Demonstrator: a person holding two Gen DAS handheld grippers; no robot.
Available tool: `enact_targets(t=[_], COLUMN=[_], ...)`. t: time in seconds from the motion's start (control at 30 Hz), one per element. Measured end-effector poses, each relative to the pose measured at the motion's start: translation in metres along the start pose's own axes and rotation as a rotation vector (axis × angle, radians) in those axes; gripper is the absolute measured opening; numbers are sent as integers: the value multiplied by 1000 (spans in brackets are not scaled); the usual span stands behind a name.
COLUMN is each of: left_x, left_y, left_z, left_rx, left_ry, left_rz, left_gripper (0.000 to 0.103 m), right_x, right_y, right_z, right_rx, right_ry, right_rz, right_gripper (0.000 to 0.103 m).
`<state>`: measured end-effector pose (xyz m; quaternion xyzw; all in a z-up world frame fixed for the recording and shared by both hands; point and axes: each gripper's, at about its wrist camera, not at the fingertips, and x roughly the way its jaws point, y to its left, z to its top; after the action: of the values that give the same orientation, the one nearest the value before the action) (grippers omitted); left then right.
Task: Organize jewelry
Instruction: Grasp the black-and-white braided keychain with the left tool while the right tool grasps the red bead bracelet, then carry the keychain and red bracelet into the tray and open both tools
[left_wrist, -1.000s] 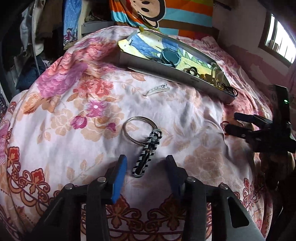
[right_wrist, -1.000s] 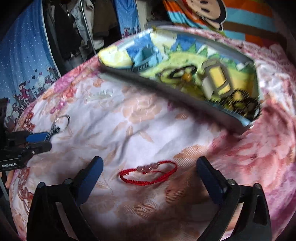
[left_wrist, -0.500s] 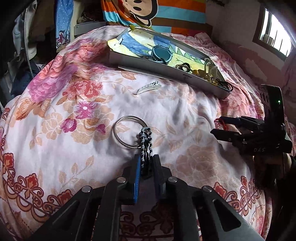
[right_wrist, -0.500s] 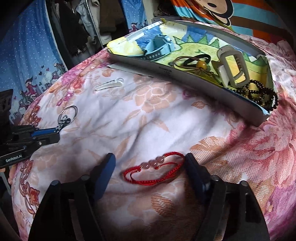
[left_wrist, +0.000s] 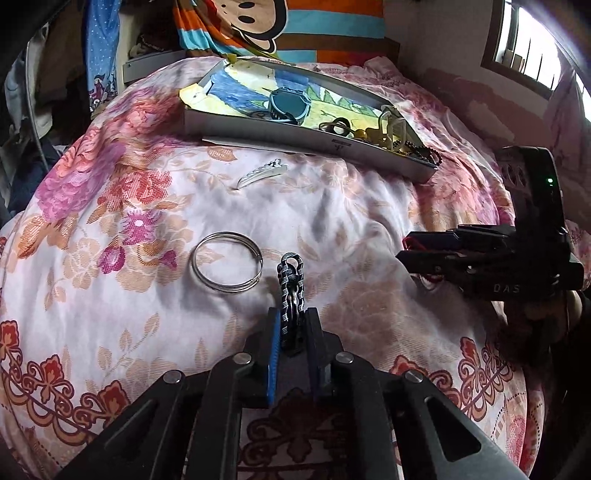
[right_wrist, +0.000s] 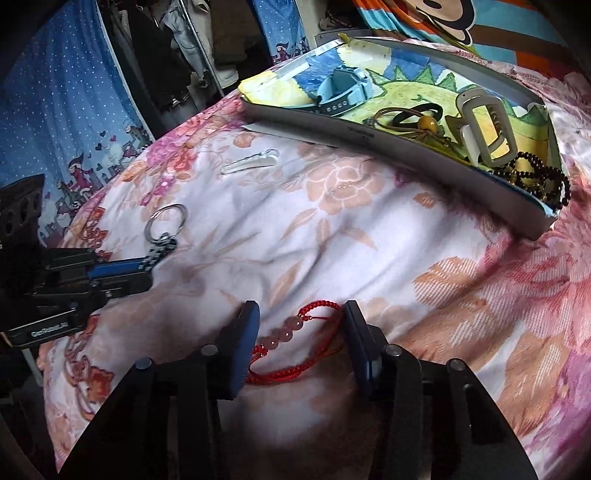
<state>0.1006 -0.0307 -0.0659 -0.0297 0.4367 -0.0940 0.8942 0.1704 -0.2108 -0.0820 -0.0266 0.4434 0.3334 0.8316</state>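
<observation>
My left gripper (left_wrist: 291, 325) is shut on the black-and-white braided strap (left_wrist: 291, 291) of a keychain. Its steel ring (left_wrist: 226, 262) lies flat on the floral quilt to the left. The strap and ring also show in the right wrist view (right_wrist: 162, 240). My right gripper (right_wrist: 301, 332) is partly closed around a red cord bracelet with pink beads (right_wrist: 291, 347) that lies on the quilt; the jaws stand a little apart from it. A shallow painted tray (left_wrist: 280, 138) at the back holds a watch (left_wrist: 290, 105), hair ties, a clip and dark beads (right_wrist: 535, 177).
A clear hair clip (left_wrist: 262, 171) lies on the quilt in front of the tray. A striped monkey pillow (left_wrist: 280, 26) stands behind the tray. Hanging clothes and a blue curtain (right_wrist: 55, 110) are at the left. The bed drops off at the left and front.
My left gripper closed on the keychain strap and drew it straight. My right gripper moved down over the red bracelet and its jaws narrowed around it.
</observation>
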Motion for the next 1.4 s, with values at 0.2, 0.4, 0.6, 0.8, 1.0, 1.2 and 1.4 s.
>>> enact_targets(t=[0.2,0.4,0.6,0.8,1.0,1.2,1.4], left_x=[-1,-3,-7,-10,-18,-23,-27], left_y=[-1,-5,-9,-10,-12,-11,-13], left_z=[0,-1,-2,-2,-2,4,29], left_rx=[0,9,20,23,21,-3,-19], left_ry=[-1,-9,-22,-34,-77,-111,-174], left_rz=[-11,-16,-11,-7,-7,-15,-61], left_gripper=[12,12,12,12,12,12,12], right_x=[-9,-16,-18,-25,-41,-53,-73], right_y=[10,21,38,35,25,18,4], right_z=[-9,-18,-22,-23,-22,-17,4], right_rx=[-4,-20,-80,-51,13,48,24], right_ry=[21,21,16,-9,-102,-189,-278], right_rz=[25,-5,-40,-6,12,4,-13], right_gripper=[43,40,8,7,7,7,7])
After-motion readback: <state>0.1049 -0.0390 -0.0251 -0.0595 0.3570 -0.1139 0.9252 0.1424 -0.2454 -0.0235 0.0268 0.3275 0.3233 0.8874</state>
